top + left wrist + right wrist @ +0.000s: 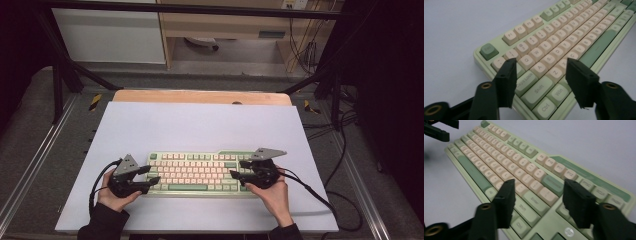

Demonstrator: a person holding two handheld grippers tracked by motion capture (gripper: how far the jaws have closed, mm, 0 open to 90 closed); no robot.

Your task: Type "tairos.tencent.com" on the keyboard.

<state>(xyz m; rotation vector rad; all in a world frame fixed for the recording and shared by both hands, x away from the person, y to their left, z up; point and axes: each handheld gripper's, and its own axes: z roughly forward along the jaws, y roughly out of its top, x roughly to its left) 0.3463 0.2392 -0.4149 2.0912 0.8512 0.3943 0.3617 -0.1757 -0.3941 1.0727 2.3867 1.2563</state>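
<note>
Black jaws of my left gripper [539, 82] stand apart at the bottom of the left gripper view, nothing between the pads; beyond the gap lie the Ctrl, Win and Shift keys at the keyboard's [564, 42] near corner. My right gripper [537, 202] is parted the same way over the opposite end, with Enter and the lower modifier keys showing through the gap, that picture a little smeared. Neither one grips anything.

From the high view, my left hand [112, 195] sits at lower left and my right hand [272, 192] at lower centre-right, each gripper's tips just over one short end of the keyboard [197, 173], which lies flat in the lower middle of the pale mat [200, 125].

My worry, as a judgement: the pads hang over keycaps, not over the case. If I close here, I could press keys or pry a cap loose instead of catching the frame. An uneven hold at the two ends could also tilt or skew the board as it lifts.

Its look: pale green case, cream letter keys, darker green Esc, space bar and a few other keys, a green strip along the far right edge. Farther up the frame, a wooden table edge [200, 96].
</note>
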